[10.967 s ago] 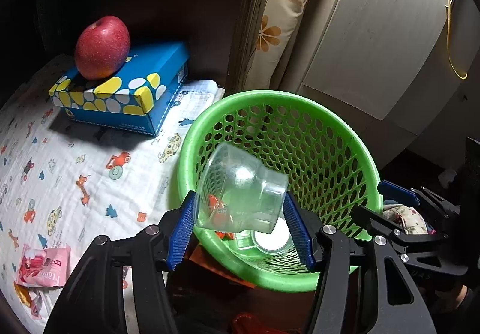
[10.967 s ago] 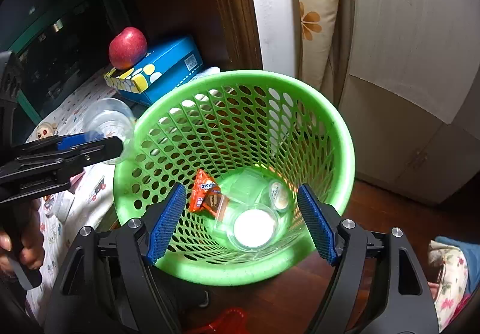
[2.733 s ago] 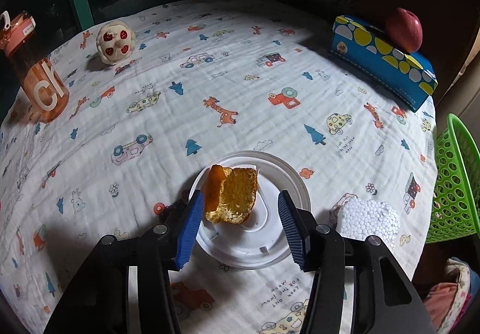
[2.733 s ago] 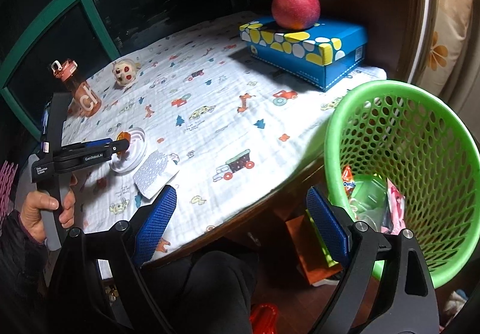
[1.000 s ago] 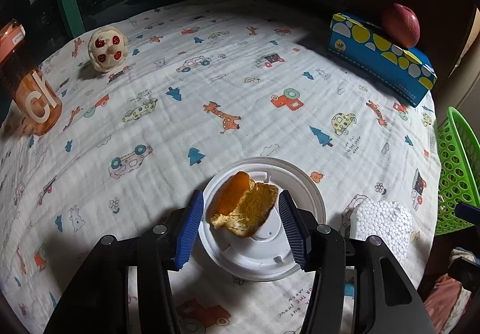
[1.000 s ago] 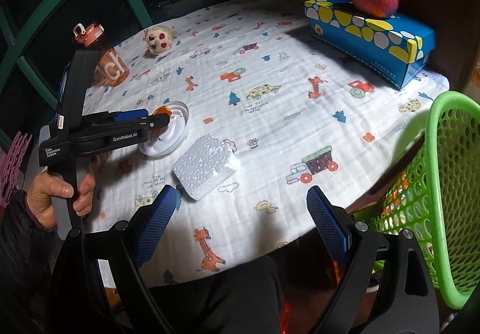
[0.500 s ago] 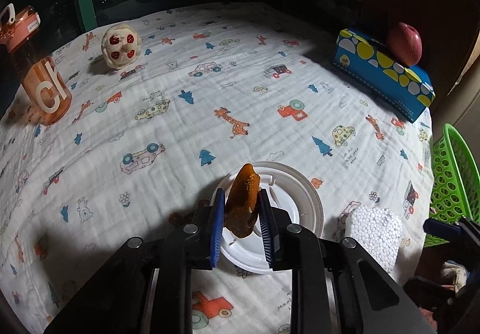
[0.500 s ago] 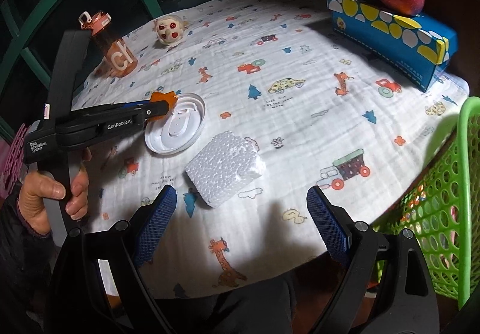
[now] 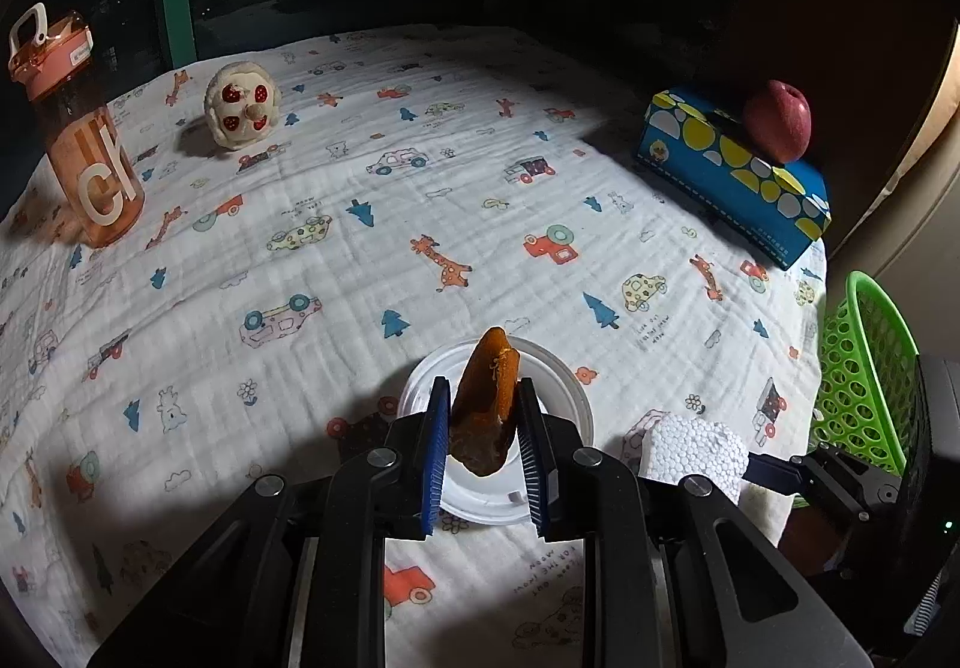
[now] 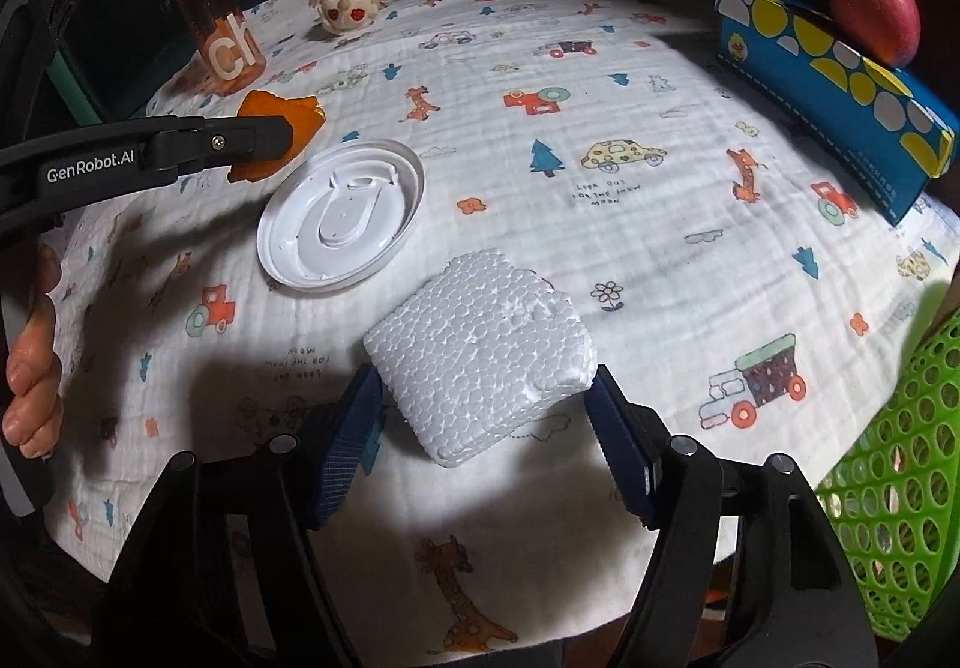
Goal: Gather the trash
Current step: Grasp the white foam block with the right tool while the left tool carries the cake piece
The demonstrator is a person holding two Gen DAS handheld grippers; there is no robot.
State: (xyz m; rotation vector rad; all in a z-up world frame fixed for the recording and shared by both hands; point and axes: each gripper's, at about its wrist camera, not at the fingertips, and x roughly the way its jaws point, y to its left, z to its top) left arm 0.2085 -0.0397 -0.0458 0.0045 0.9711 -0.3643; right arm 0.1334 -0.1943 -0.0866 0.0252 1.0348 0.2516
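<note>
A: Jaws? The left gripper (image 9: 485, 446) is clamped on the peel (image 9: 485, 410), lifted off the lid (image 10: 341, 215).

B: The right gripper (image 10: 485, 416) has just been closing; the foam (image 10: 480, 353) sits between its pads, contact unclear. Only the right view shows the lid bare. The basket (image 10: 900, 458) lies rightward.
</note>
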